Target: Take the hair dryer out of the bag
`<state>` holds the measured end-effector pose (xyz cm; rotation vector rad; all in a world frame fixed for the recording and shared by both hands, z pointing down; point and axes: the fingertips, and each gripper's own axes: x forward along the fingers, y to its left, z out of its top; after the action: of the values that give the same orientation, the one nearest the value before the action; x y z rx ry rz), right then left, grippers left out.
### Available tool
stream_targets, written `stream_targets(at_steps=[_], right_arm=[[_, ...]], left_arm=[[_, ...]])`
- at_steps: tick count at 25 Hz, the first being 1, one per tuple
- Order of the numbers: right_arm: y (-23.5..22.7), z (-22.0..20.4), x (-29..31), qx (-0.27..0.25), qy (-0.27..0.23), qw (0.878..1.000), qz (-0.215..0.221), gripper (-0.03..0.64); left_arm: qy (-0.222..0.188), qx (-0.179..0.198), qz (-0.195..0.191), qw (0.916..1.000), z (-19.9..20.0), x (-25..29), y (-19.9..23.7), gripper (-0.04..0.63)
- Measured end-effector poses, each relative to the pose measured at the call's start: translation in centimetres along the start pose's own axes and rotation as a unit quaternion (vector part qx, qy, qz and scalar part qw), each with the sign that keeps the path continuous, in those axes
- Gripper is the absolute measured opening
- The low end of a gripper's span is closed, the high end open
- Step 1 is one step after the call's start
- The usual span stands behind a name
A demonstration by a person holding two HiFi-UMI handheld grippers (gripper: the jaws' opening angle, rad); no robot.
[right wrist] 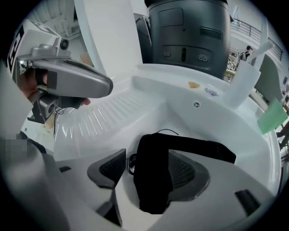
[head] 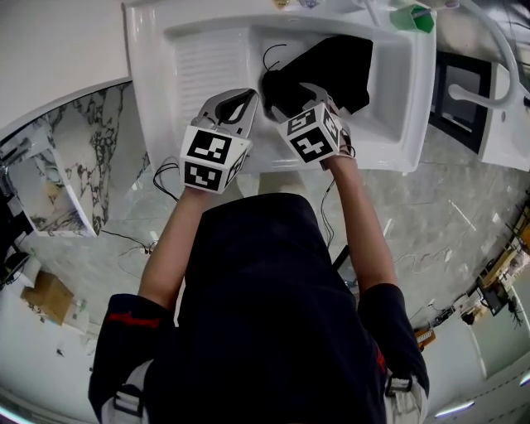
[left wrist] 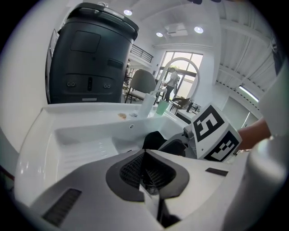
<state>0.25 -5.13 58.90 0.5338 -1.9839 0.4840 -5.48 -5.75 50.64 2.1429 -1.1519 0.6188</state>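
Over the sink's near edge | right tongs wide open astride the black bag's end, pads not pressing | left tongs shut, empty | hair dryer unseen, probably bagged | next, I judge: pinch cloth firmly.

The white sink has a ribbed slope at left. A black bag lies in its right basin. A green item, possibly a bottle, stands on the far rim.
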Motion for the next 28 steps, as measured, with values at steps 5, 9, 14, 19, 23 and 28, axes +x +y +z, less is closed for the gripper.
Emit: stream_targets(at_steps=[5, 9, 14, 19, 23, 28], right_arm=[[0.3, 0.5, 1.7, -0.018, 0.010, 1.000, -0.018, 0.282], [0.0, 0.8, 3.0, -0.030, 0.025, 0.998, -0.043, 0.282], [-0.5, 0.4, 4.5, -0.044, 0.050, 0.995, -0.068, 0.282], [-0.9, -0.3, 5.9, -0.045, 0.073, 0.994, -0.069, 0.282], [-1.2, -0.7, 6.9, -0.043, 0.083, 0.993, -0.069, 0.281], [-1.1, -0.9, 7.1, -0.025, 0.099, 0.994, -0.051, 0.280]], left_arm=[[-0.002, -0.012, 0.015, 0.9998, -0.4, -0.6, 1.1, 0.015], [-0.001, -0.023, 0.027, 0.9994, -0.9, -1.2, 1.9, 0.015], [-0.005, -0.043, 0.038, 0.9983, -1.4, -1.9, 2.9, 0.015], [-0.002, -0.051, 0.039, 0.9979, -2.0, -1.5, 3.3, 0.015], [0.000, -0.055, 0.040, 0.9977, -2.3, -1.2, 3.5, 0.015], [0.005, -0.056, 0.040, 0.9976, -2.4, -1.3, 3.5, 0.015]])
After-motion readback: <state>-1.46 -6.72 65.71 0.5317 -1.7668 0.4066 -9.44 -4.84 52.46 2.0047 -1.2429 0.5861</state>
